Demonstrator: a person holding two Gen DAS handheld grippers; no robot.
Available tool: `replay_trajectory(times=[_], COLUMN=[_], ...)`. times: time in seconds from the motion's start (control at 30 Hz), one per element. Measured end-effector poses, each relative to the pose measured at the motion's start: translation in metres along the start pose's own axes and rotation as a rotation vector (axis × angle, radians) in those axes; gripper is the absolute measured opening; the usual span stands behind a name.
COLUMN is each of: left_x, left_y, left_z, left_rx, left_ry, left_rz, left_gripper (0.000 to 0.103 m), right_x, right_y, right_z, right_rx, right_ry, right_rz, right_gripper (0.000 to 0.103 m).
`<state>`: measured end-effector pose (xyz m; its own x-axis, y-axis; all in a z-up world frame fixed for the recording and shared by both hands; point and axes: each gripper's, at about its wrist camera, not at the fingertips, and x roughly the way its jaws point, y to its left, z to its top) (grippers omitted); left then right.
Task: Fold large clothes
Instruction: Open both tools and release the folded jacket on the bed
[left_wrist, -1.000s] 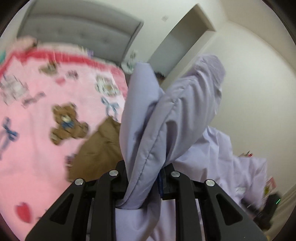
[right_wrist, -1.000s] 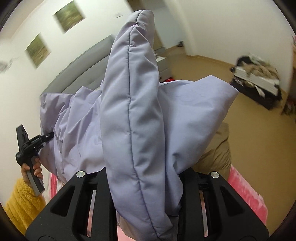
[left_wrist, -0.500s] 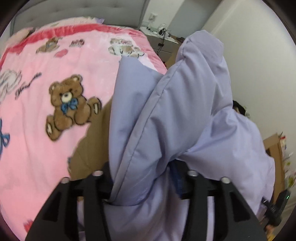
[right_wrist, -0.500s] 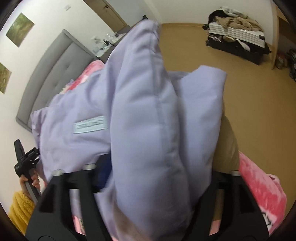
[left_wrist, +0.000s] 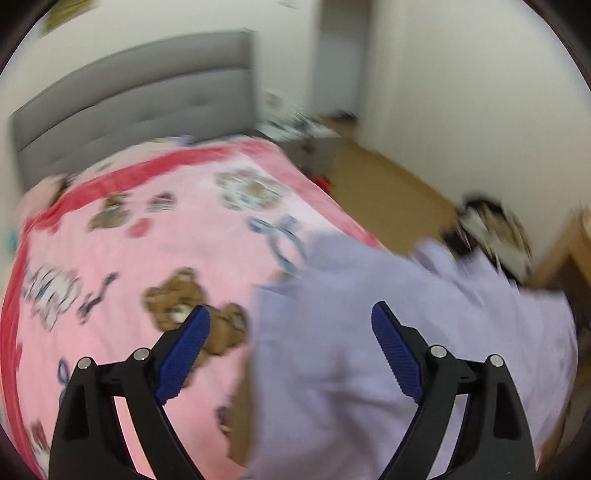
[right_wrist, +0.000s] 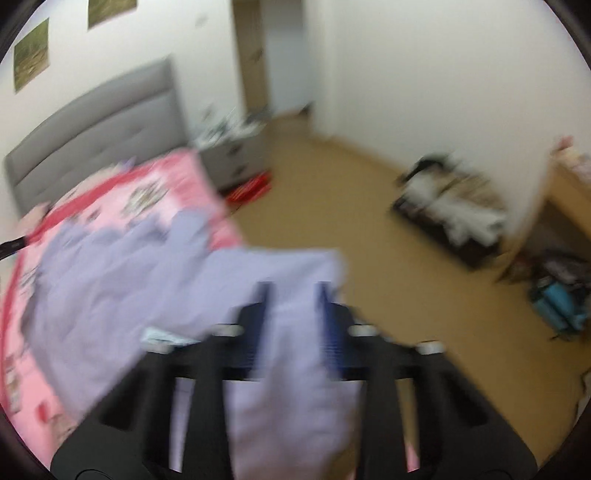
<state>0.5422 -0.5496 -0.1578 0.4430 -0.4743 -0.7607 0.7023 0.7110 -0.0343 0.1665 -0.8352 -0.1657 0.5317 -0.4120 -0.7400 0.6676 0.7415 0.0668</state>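
A large lavender padded garment (left_wrist: 369, 332) lies spread on the pink teddy-bear blanket (left_wrist: 129, 258) at the bed's right edge. My left gripper (left_wrist: 291, 325) is open and empty above the garment's left edge, its blue pads (left_wrist: 184, 350) wide apart. In the right wrist view the same garment (right_wrist: 147, 277) lies across the bed, and its near edge runs between my right gripper's (right_wrist: 291, 295) blue pads (right_wrist: 332, 332). The view is blurred, so I cannot tell whether the right jaws still pinch it.
A brown garment (left_wrist: 240, 406) shows under the lavender one. The grey headboard (left_wrist: 129, 99) is at the back. A bedside table (right_wrist: 236, 151), tan floor (right_wrist: 369, 221), a pile of clothes on a low rack (right_wrist: 450, 206) and a blue bag (right_wrist: 557, 299) lie to the right.
Both grippers held bunched lavender fabric up high. Now the garment is down flat on the bed, my left gripper has let go and opened wide, and my right jaws have parted somewhat.
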Motion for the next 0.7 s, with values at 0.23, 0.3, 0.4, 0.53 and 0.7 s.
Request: replay_trajectory(times=[0.23,0.3,0.4,0.53,0.7], left_x=[0.058,0.064,0.069,0.068,0.034], left_y=[-0.036,-0.027,-0.019,-0.02,-0.028], left_z=[-0.032,-0.037,-0.043,-0.044,-0.043], left_rx=[0.084,0.044,0.001,-0.026,-0.033], left_ry=[0.159,0.173,0.196,0.211,0.16], left_rz=[0.053,0.031,0.01,0.029,0.034], left_gripper=[0.079,0.079,0.079,0.08,0.084], right_x=[0.068,0.077,0.083,0.081,0.022], right_y=[0.006,0.005,0.006,0.017,0.041], right_z=[-0.023,-0.025,-0.038,-0.041,-0.031], right_rx=[0.005,0.061,0.118,0.115,0.073], right_ry=[0.143,0.164,0.191,0.213,0.065], right_rz=[-0.066,-0.049,-0.039,-0.09,-0.108], right_gripper=[0.011,0.011,0.011,0.012,0.062])
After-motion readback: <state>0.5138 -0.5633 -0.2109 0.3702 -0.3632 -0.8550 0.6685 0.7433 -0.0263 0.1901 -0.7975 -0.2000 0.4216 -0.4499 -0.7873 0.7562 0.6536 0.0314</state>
